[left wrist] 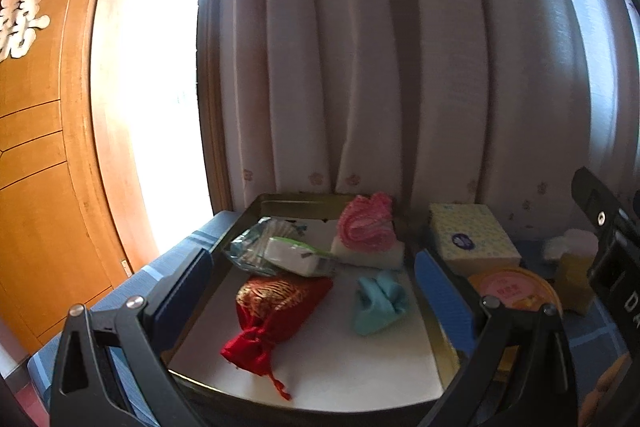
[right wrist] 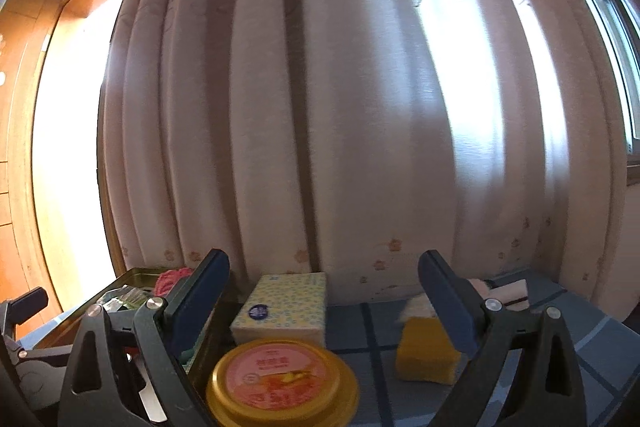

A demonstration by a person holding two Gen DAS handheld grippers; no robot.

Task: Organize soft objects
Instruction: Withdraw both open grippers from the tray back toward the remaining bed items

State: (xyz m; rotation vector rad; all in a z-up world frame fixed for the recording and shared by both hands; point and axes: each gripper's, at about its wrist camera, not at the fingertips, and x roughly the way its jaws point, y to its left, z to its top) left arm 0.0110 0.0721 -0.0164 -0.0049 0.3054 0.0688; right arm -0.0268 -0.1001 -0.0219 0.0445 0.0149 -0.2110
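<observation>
Both our grippers, left gripper [left wrist: 316, 291] and right gripper [right wrist: 322, 301], have fingers spread, holding nothing. The yellow sponge [right wrist: 426, 353] may squash and slip when we pinch it.

I read this as a home — a bedroom or living room. Floor-length cream curtains [right wrist: 340, 107] with an embroidered floral border hang behind the work surface, daylight showing through them. To the left I see a warm wooden door [left wrist: 44, 155] carrying a white double-happiness character [left wrist: 22, 21], a domestic wedding decoration. The surface wears a blue checked cloth [right wrist: 372, 331]. On it sit household odds — a tissue pack [right wrist: 282, 307], a yellow sponge [right wrist: 426, 355], a round yellow-lidded tin [right wrist: 282, 383].
</observation>
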